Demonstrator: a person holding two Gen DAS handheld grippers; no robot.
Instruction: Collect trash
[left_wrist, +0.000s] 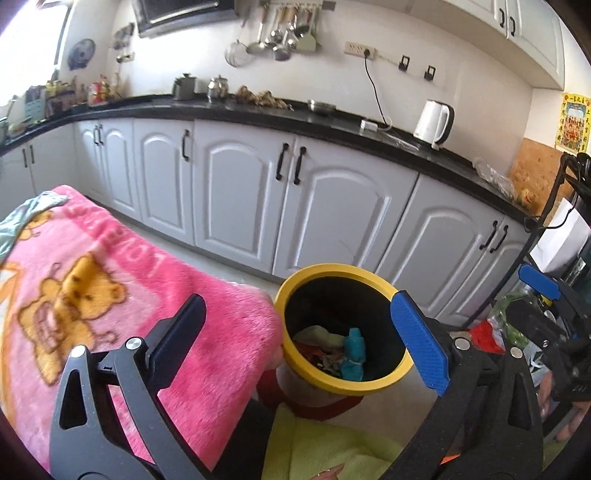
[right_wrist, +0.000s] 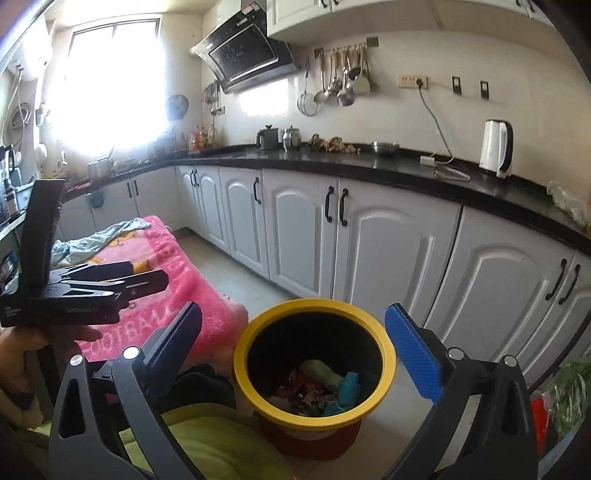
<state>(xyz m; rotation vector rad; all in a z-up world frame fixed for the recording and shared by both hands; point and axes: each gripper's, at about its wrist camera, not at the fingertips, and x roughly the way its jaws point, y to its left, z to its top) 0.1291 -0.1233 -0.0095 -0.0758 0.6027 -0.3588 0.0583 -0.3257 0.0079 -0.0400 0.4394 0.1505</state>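
Note:
A black trash bin with a yellow rim (left_wrist: 341, 271) (right_wrist: 314, 306) stands on the floor beside a table covered by a pink blanket (left_wrist: 110, 295) (right_wrist: 166, 280). Inside lie scraps: a blue wrapper (left_wrist: 352, 352) (right_wrist: 347, 393), a pale green piece (right_wrist: 321, 371) and red bits. My left gripper (left_wrist: 306, 339) is open and empty, held above the bin and the blanket's edge. My right gripper (right_wrist: 295, 354) is open and empty above the bin. The left gripper also shows in the right wrist view (right_wrist: 147, 277), over the blanket.
A grey-blue cloth (left_wrist: 26, 214) (right_wrist: 96, 240) lies at the blanket's far end. White cabinets (left_wrist: 332, 206) under a black counter (right_wrist: 406, 166) run behind the bin. A white kettle (left_wrist: 434, 123) stands on the counter. Red and green bags (right_wrist: 565, 398) lie at right.

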